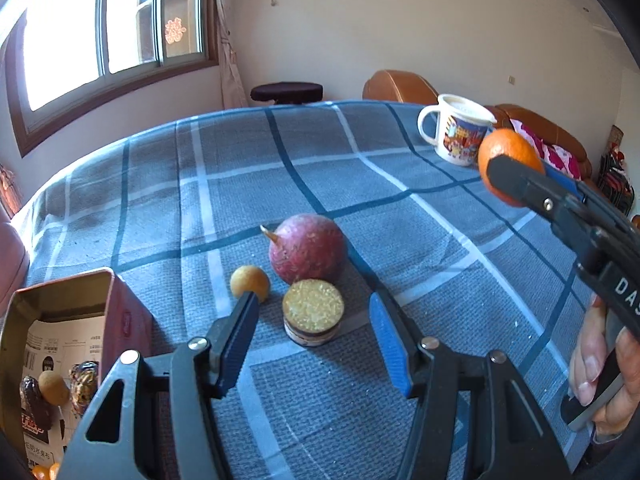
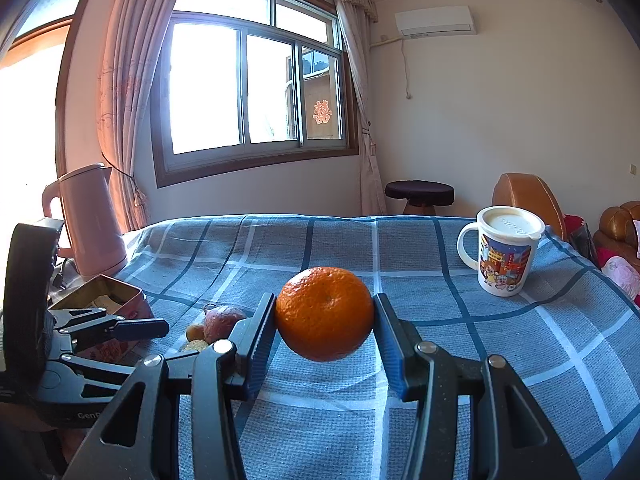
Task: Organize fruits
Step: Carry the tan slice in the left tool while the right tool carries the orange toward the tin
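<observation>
the left gripper (image 1: 316,312) hangs low over the checked cloth (image 1: 440,240) with its jaws apart and nothing between the pads; the spread looks meant for the small pieces just ahead. nearest to it sits a round yellow-topped stack (image 1: 313,312), close beside a small yellow fruit (image 1: 250,282), and right behind them a reddish purple fruit (image 1: 307,248) with a stem, all bunched together. to that gripper's left stands an open tin (image 1: 68,292) with a few fruits already inside, so it is likely the bin for sorting.

the right gripper (image 2: 325,316) is clamped on an orange (image 2: 325,314), held off the cloth, probably waiting its turn. beyond it the cloth lies wide and bare up to the far edge, with a lidded mug (image 2: 504,252) at the right and a pink kettle (image 2: 90,220) at the left. the path to the tin is short but crowded by the left tool.
</observation>
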A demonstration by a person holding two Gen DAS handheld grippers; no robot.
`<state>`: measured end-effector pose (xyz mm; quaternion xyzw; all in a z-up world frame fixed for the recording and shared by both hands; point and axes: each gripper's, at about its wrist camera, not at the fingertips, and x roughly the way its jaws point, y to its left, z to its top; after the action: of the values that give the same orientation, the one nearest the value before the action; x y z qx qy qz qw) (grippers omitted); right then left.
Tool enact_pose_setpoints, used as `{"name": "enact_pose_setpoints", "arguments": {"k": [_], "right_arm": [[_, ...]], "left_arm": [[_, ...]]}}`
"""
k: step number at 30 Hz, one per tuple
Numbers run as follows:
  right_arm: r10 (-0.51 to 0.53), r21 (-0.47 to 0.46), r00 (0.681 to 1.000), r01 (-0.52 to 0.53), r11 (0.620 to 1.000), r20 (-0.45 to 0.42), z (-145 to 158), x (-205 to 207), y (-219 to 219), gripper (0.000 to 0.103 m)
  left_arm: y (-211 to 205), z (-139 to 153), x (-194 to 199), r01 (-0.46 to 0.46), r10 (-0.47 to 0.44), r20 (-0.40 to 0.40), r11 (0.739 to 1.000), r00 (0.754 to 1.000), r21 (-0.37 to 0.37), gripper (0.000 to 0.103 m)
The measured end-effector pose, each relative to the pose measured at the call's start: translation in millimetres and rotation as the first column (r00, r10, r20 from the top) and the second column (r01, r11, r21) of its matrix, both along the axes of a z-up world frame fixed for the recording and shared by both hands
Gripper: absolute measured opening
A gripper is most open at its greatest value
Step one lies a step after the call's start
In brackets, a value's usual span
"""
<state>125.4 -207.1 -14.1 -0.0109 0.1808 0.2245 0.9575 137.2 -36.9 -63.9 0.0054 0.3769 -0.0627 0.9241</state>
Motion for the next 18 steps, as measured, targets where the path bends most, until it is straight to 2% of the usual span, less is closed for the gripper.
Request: {"name": "enact_pose_setpoints", "arguments": {"k": [4, 8, 11, 14, 18], "right_arm": [[0.000, -0.002, 1.000, 0.000, 1.000, 0.000, 0, 0, 1, 0.050], [0.003, -0.005, 1.000, -0.003, 1.000, -0.007, -1, 1, 2, 0.050], [0.004, -0.011, 1.000, -0.004, 1.000, -0.008, -1, 1, 2, 0.050], [0.004, -0.010, 1.000, -0.004, 1.000, -0.007, -1, 2, 2, 0.050], [0.004, -0.005, 1.000, -0.004, 1.000, 0.000, -1, 0, 0, 0.050]], "left_arm": [[6, -9, 10, -0.007, 0.003, -0.072, 0.998, 0.997, -0.056, 0.051], [4, -12, 13, -0.010, 0.005, -0.090, 0.999, 0.996, -0.053, 0.043], [4, -12, 14, -0.014, 0.010, -0.086, 0.999, 0.996, -0.052, 0.038], [9, -8, 11, -0.013, 0.008, -0.060, 0.997, 0.998, -0.077, 0.037], [10, -1, 3, -0.016, 0.016, -0.009, 0.997, 1.000, -0.073, 0.037]]}}
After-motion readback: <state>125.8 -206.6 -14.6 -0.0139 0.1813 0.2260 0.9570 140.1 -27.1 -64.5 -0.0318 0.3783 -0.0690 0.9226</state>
